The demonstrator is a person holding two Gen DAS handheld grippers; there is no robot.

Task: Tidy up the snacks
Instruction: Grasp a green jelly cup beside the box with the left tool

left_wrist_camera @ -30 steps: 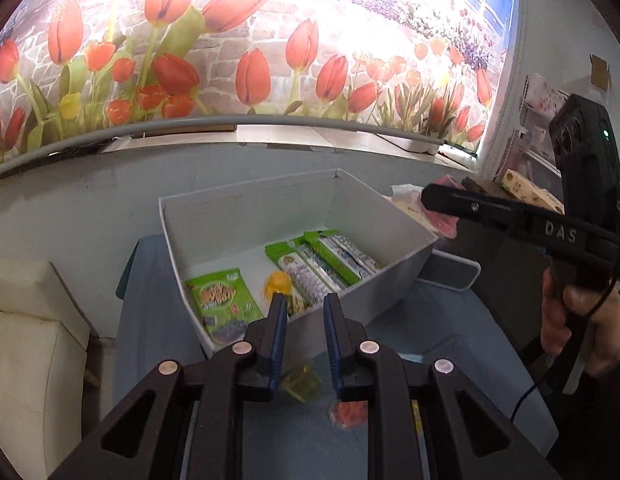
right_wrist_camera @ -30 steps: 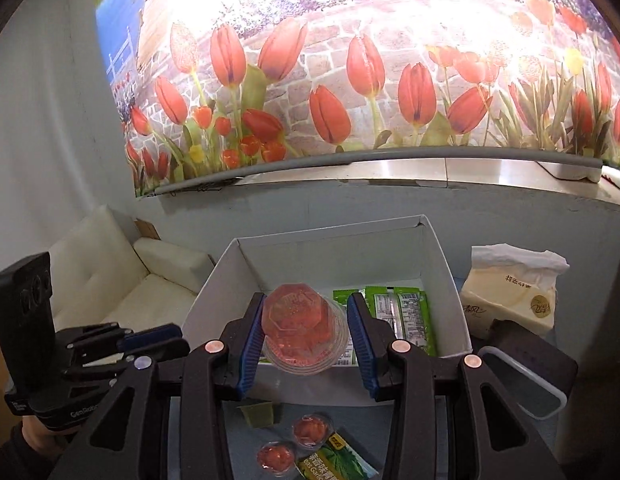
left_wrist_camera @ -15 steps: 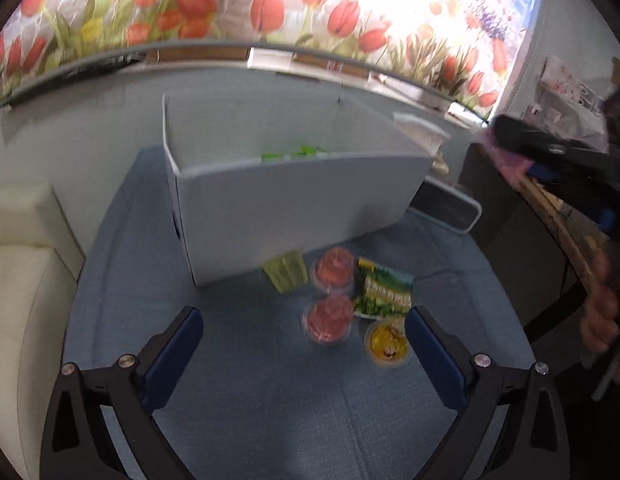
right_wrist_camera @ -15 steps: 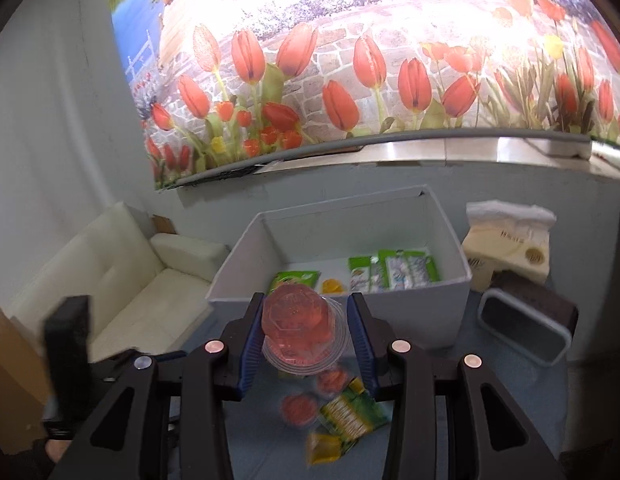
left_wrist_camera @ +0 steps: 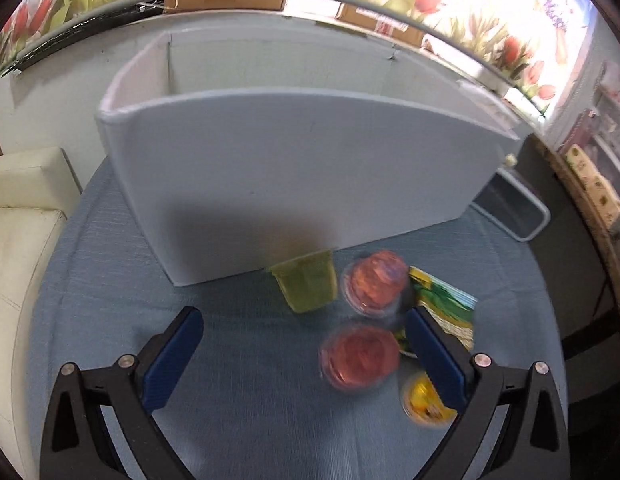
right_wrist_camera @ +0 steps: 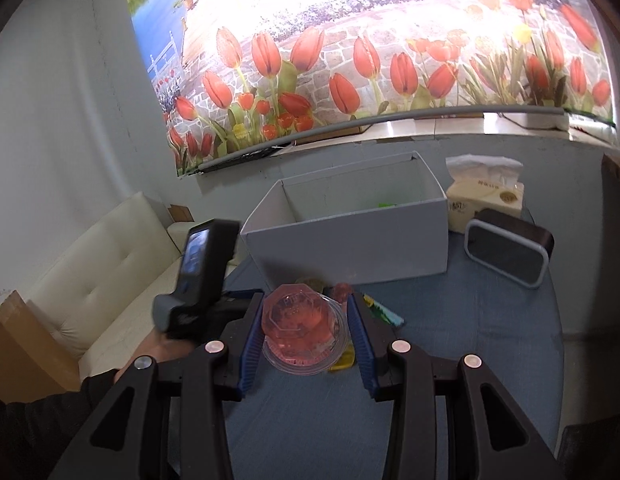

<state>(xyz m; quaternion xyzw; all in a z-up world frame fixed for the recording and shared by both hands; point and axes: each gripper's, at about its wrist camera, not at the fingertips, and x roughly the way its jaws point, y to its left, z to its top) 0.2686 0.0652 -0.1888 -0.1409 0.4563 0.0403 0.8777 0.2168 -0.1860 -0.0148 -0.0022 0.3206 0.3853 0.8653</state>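
the right gripper (right_wrist_camera: pixel 306 330) grasps a clear cup of pink jelly (right_wrist_camera: pixel 304 326), faceted base up, above the blue table (right_wrist_camera: pixel 470 340). the left gripper (left_wrist_camera: pixel 302 348) is spread wide above loose snack cups (left_wrist_camera: pixel 360 356). the white box (right_wrist_camera: pixel 350 244) at the far side shows a bit of green inside.

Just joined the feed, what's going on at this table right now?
A person is sorting snacks into a white open-topped box on the blue-clothed table. The right gripper is shut on a pink jelly cup, held in front of the box. The left gripper, jaws wide open and holding nothing, hangs over the snacks on the cloth: two more pink jelly cups, a green cup, a yellow cup and a green snack packet.
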